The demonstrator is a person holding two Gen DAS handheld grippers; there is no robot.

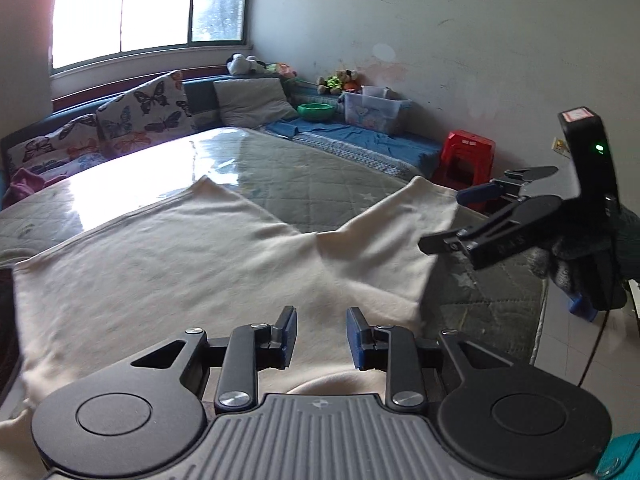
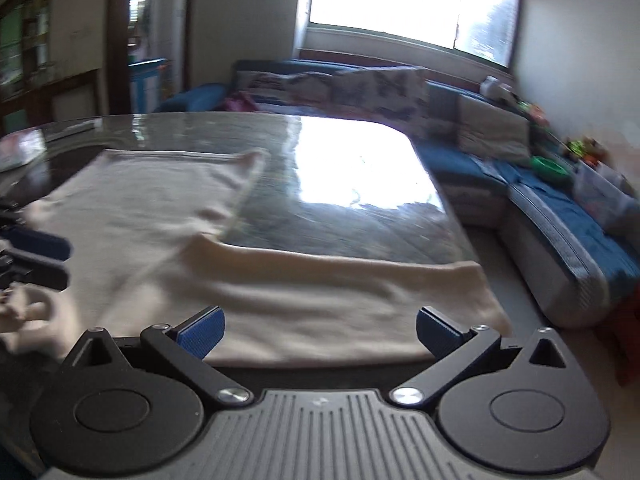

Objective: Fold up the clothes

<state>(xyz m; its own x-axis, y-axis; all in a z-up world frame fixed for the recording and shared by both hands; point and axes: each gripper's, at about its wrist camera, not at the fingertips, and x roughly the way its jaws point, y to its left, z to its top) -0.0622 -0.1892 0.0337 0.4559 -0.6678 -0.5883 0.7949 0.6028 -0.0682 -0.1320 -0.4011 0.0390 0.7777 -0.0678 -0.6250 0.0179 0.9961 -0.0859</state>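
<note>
While the cream garment [image 1: 192, 264] lies spread on the glass-topped table [image 1: 280, 160], no part of it is held. It is laid flat over the near half of the table, with one sleeve [image 1: 404, 236] stretched toward the right edge and a straight hem reaching toward the far side.

The left gripper [image 1: 321, 338] is placed low above the near part of the cloth, and its jaws stand a little apart with nothing between them. The right gripper [image 2: 318, 334] is kept above the sleeve side, its jaws spread wide and also empty. The right wrist view is blurred, so whether the cloth edge hangs over the table rim cannot be told with certainty.

The fabric is judged to be light, soft and limp, probably a knitted cotton. It is expected to sag and wrinkle when lifted, and to slide easily on the smooth glass. A hold is best taken at corners or seams: the sleeve end for the right gripper, the shoulder or the hem corner for the left one.
</note>
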